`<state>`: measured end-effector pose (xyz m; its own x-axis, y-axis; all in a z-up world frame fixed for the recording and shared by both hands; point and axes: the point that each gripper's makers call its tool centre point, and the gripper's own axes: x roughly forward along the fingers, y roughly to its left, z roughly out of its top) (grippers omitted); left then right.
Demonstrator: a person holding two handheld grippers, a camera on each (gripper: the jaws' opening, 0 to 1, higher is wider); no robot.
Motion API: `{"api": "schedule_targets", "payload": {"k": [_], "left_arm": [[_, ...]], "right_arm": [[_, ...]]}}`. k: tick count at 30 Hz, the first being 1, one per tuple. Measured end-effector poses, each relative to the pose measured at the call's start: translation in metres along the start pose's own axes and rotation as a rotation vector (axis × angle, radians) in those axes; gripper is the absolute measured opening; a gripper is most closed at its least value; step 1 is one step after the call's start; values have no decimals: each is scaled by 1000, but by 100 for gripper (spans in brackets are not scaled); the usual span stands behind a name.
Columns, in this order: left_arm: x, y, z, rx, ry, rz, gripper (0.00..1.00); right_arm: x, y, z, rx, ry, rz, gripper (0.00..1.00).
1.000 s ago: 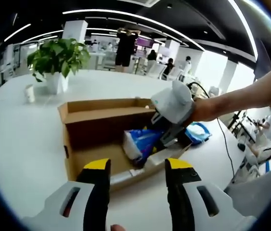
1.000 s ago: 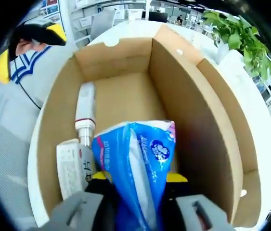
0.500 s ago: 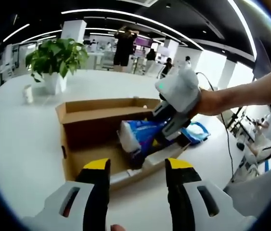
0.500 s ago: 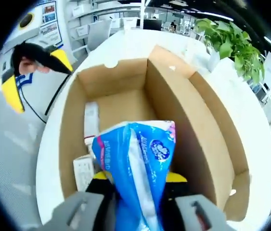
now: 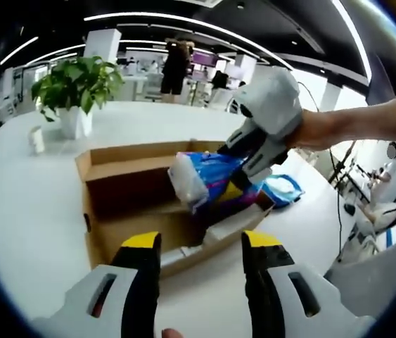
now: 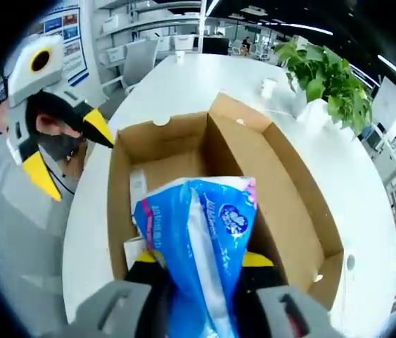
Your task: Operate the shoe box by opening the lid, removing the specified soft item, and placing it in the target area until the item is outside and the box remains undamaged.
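Note:
The open cardboard shoe box (image 5: 117, 170) lies on the white table, its lid folded back. My right gripper (image 5: 233, 184) is shut on a soft blue-and-white tissue pack (image 5: 208, 177) and holds it in the air above the box's right half. In the right gripper view the tissue pack (image 6: 199, 236) rises between my right gripper's (image 6: 201, 260) yellow tips, with the shoe box (image 6: 243, 165) below it. A white tube and a white carton (image 6: 136, 189) lie inside along one wall. My left gripper (image 5: 201, 243) is open just short of the box's near edge; the left gripper (image 6: 71, 151) hangs at upper left.
A potted plant (image 5: 77, 84) and a small white cup (image 5: 37, 139) stand on the table beyond the box. Another blue pack (image 5: 282, 189) lies on the table right of the box. A person's forearm (image 5: 366, 127) reaches in from the right. People stand far behind.
My right gripper has lifted the tissue pack up out of the box, which now looks smaller and farther below it. The left gripper stays open in about the same place.

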<state>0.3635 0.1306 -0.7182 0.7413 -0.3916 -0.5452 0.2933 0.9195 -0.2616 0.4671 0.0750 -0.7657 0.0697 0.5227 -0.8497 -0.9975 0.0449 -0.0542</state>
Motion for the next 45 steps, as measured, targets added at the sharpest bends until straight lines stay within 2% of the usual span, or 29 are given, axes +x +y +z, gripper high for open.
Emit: {"api": "schedule_targets", "payload": {"k": [13,22,30,36,39,45], "left_arm": [[-2,-13,-2,10,6,-20,47],[-2,-17,-6,1,17,-28,48],[-1,-26,-5,30,23,-39,49],[1,-28,-7,44,32,-48,49],[2,-28,-8,45,37,-52,49],[7,-31,-9,60,48,-69,49]], "right_arm": [[-28,3,7,-30,-10,-28,30],[-45,-3,1,-13,-16,-47,30],[-64,-7,-17,-2,-13,-72,30],[-78,-11,-37,28,-8,-95,30],[-86,-5,-46,64,-17,-94,30],[-96,2,-62,79,-12,-108,30]]}}
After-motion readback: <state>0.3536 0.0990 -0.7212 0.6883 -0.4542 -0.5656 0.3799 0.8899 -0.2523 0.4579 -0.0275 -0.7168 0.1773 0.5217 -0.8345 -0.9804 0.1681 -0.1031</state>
